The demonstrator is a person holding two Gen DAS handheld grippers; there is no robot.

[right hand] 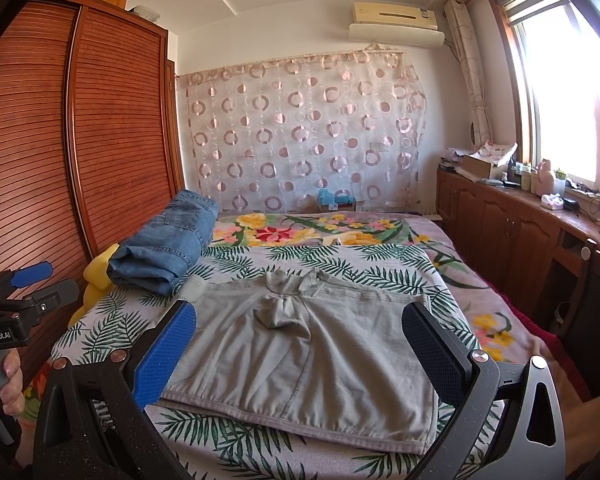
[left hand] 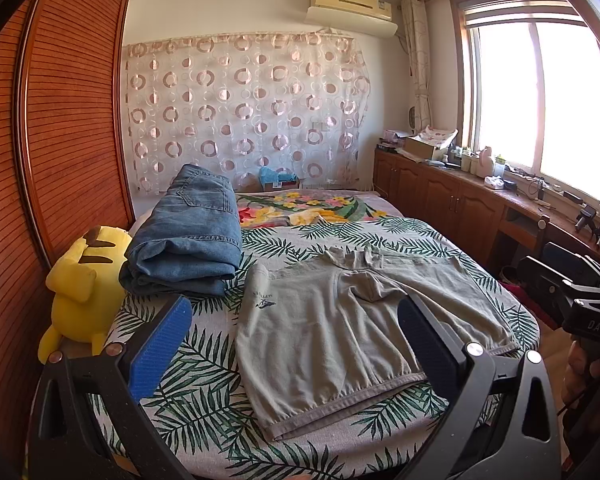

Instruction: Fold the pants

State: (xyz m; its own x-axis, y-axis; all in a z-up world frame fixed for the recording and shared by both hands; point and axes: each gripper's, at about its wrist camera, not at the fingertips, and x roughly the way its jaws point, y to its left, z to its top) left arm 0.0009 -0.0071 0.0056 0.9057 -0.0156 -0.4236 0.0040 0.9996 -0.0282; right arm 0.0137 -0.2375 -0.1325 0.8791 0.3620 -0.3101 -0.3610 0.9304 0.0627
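Slatted wooden wardrobe (left hand: 72, 112) at far left. Yellow plush toy (left hand: 85, 288) on bed edge, touching folded jeans (left hand: 188, 236) just to its right. Left gripper (left hand: 296, 344) jaws released, spread wide, hovering above bed. Grey shorts (left hand: 340, 328) lie flat on palm-leaf bedspread (left hand: 204, 392), waistband nearest camera, legs pointing away. Right gripper (right hand: 300, 354) jaws also released, empty, framing shorts. Wooden cabinets (left hand: 440, 196) under window (left hand: 540, 96) at right.

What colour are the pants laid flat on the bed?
Light grey pants, clearest in the right wrist view.
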